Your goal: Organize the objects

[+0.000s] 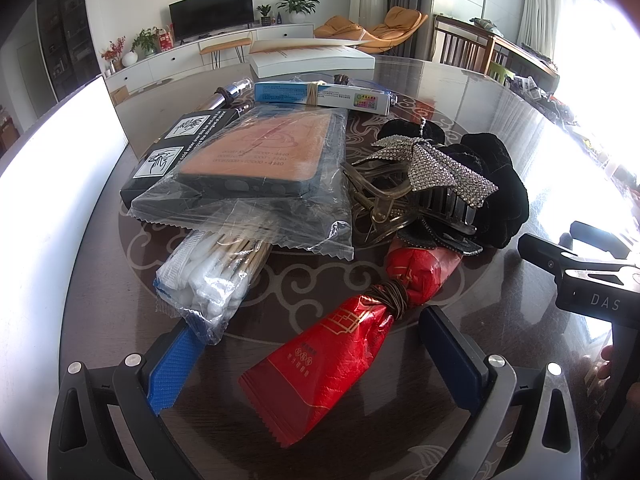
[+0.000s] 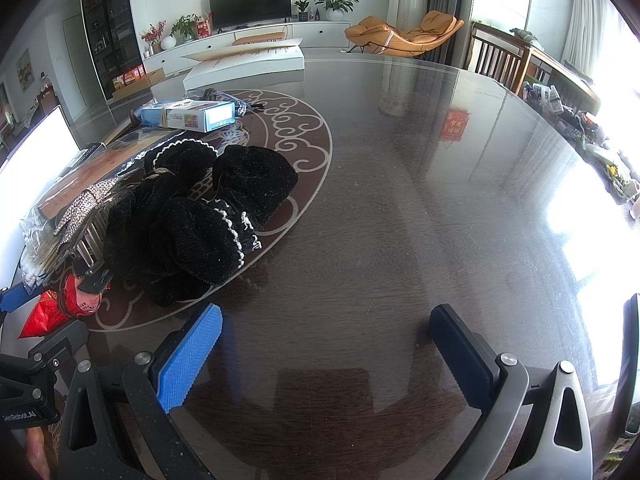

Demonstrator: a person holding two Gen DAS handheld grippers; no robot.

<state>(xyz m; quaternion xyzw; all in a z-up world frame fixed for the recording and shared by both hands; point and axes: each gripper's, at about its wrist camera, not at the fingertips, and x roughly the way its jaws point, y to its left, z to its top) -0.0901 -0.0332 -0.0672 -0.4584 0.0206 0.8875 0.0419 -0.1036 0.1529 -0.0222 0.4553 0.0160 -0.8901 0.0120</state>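
Note:
A pile lies on the dark round table [image 1: 500,160]. My left gripper [image 1: 312,344] is open, its fingers on either side of a red packet [image 1: 332,360] bound with a brown band. A bag of cotton swabs [image 1: 212,280] touches the left finger. Behind are a plastic-wrapped orange-and-black pack [image 1: 260,160], a black box [image 1: 168,148], a blue box [image 1: 320,96], a clear claw clip with a rhinestone bow [image 1: 432,164] and black velvet scrunchies [image 1: 492,184]. My right gripper [image 2: 324,344] is open and empty over bare table [image 2: 400,200], right of the scrunchies [image 2: 200,216].
A white box [image 1: 312,56] sits at the table's far side; it also shows in the right wrist view [image 2: 248,64]. A bright laptop screen [image 1: 52,184] stands at the left. The right gripper's body [image 1: 592,280] shows at the right of the left wrist view. Chairs stand beyond the table.

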